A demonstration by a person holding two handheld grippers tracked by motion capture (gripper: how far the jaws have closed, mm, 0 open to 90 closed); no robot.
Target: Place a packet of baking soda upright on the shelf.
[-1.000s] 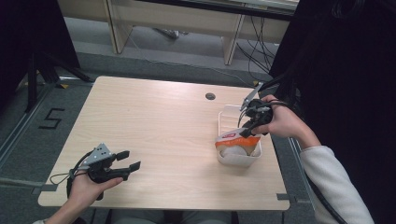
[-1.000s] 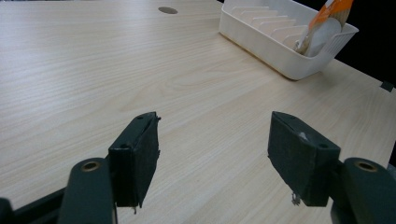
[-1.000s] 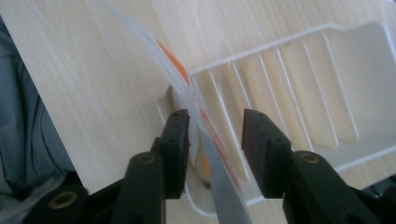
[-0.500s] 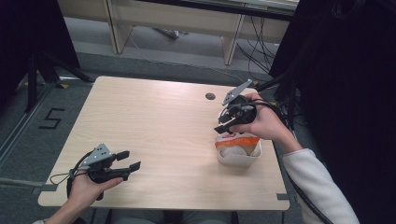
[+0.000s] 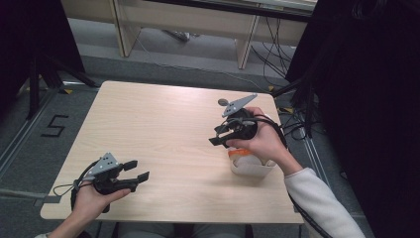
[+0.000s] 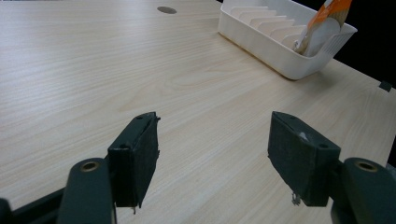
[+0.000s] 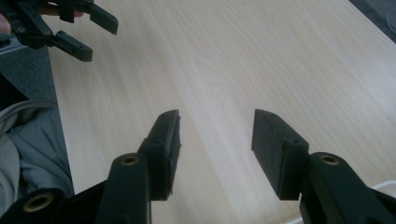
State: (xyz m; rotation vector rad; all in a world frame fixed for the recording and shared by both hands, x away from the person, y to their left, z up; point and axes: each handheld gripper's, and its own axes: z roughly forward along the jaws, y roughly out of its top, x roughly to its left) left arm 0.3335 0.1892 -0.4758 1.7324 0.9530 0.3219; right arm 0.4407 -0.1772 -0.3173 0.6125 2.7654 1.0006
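Resting low at the near-left of the tabletop (image 5: 163,129), left gripper (image 5: 132,172) has jaws spread, nothing between them. Right gripper (image 5: 221,135) is held up above the near end of the white bin (image 5: 250,168), jaws released and empty. Orange-and-white packet (image 6: 322,23) stands tilted in the bin's end slot.

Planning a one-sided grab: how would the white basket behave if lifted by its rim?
The white basket looks like thin moulded plastic, so probably light and slightly flexible. The orange-and-white packet leans at one end, so it may tilt that way. Its smooth wall could slip between the tool's pads.
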